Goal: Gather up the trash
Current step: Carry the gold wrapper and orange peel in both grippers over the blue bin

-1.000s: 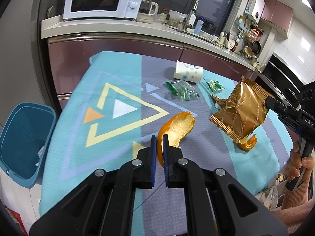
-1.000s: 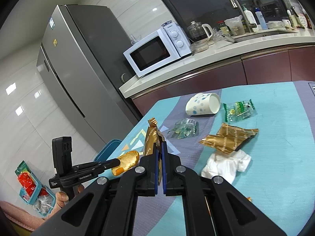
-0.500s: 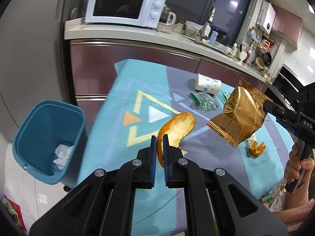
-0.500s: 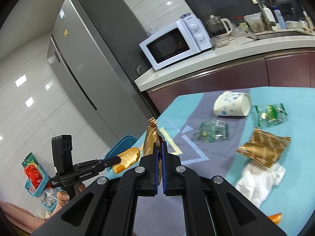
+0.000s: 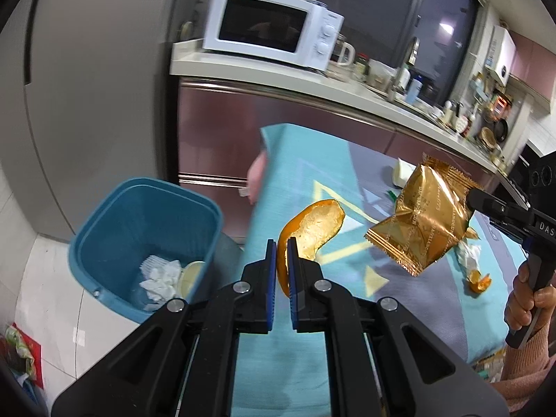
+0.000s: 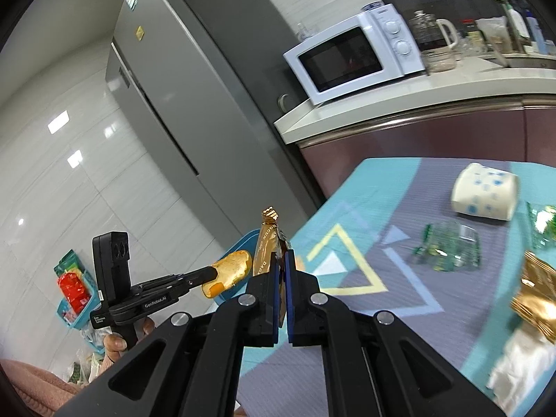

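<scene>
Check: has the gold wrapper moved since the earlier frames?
Yes. Held in the right tongs, the gold wrapper has travelled left across the table, toward the blue bin.

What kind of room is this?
It looks like a home kitchen: a white microwave sits on the counter, a tall grey fridge stands beside it, and a tap shows further along.

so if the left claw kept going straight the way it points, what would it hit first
Probably the table edge: the left claw, shut on the orange peel, points down over the teal cloth. The bin sits off to its left. Depth is hard to judge.
</scene>
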A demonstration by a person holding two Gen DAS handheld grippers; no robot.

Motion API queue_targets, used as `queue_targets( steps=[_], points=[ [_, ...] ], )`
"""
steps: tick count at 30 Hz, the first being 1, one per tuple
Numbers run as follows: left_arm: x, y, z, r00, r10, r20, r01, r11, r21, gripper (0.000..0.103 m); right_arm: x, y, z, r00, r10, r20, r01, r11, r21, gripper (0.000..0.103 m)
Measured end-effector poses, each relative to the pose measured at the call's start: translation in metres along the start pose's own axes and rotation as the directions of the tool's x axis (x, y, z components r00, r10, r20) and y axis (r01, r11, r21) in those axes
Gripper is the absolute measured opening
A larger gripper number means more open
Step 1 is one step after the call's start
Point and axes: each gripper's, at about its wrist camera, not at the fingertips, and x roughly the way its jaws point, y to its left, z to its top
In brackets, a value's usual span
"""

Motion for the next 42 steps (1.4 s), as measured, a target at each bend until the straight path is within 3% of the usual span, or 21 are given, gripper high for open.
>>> queue_targets(
  steps=[10,25,42],
  points=[
    [-0.011,0.050,0.001,0.996,0.090,0.016,-0.089,0.993,-0.071,0.007,0.039,0.015,0.011,0.997,0.067,-0.047,-0.068,0.998,-0.004,0.002],
    [0.004,0.115,-0.006,0.981,0.192,-0.017,-0.192,0.967,-0.167,0.007,0.117,0.040,0.023,0.984,0.120,-0.133,-0.119,0.993,0.014,0.002],
    [0.026,0.134,-0.007,0.967,0.252,-0.046,-0.256,0.950,-0.177,0.007,0.199,0.049,0.023,0.970,0.103,-0.219,-0.097,0.995,0.040,0.002]
  ],
)
